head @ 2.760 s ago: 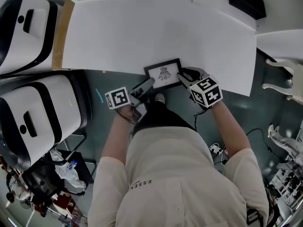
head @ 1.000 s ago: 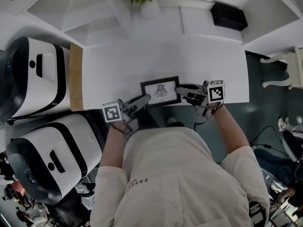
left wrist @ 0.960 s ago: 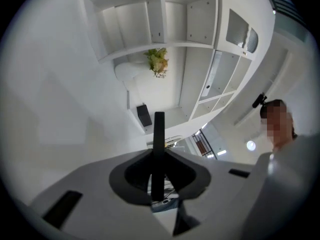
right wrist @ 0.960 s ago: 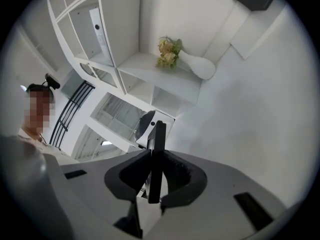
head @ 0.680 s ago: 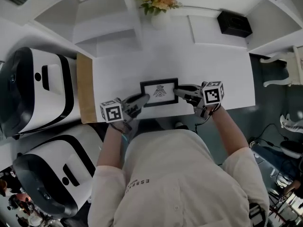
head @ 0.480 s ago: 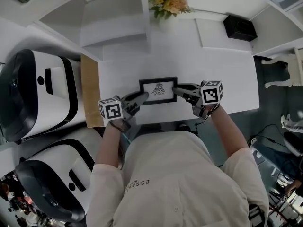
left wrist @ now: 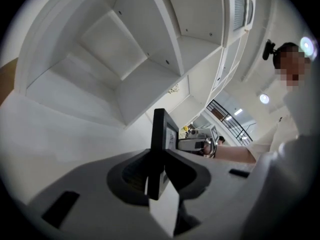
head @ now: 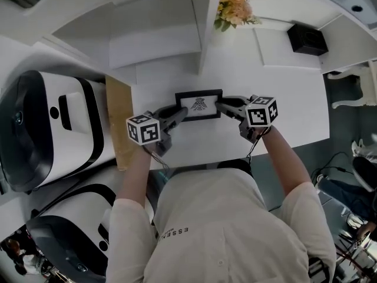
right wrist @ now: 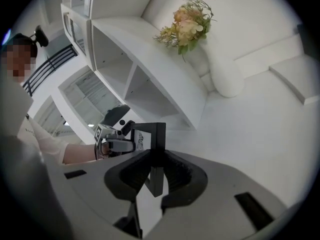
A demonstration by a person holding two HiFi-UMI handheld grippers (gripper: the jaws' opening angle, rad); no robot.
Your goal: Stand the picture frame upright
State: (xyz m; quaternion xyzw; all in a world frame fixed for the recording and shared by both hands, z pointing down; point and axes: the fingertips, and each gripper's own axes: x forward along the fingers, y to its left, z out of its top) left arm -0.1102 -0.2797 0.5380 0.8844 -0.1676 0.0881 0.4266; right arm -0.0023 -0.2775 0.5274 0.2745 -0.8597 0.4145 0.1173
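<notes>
The picture frame (head: 198, 105) is black with a white print, and both grippers hold it over the white table (head: 288, 105). My left gripper (head: 179, 112) is shut on its left edge, my right gripper (head: 220, 104) on its right edge. In the left gripper view the frame (left wrist: 161, 134) stands edge-on and nearly vertical between the pads of the left gripper (left wrist: 159, 180), with the right gripper (left wrist: 192, 145) beyond it. The right gripper view shows the frame (right wrist: 158, 139) clamped in the right gripper (right wrist: 156, 176) and the left gripper (right wrist: 117, 144) at its far end. Whether its bottom edge touches the table I cannot tell.
A white shelf unit (head: 159, 34) stands just behind the frame. A vase of flowers (head: 234, 7) and a black box (head: 306, 39) sit at the back of the table. A wooden board (head: 121, 122) and white-and-black machines (head: 47, 122) are at the left.
Both grippers have carried the frame away from the table's near edge towards the shelf unit. The frame now looks more foreshortened from above, tipped closer to upright.
</notes>
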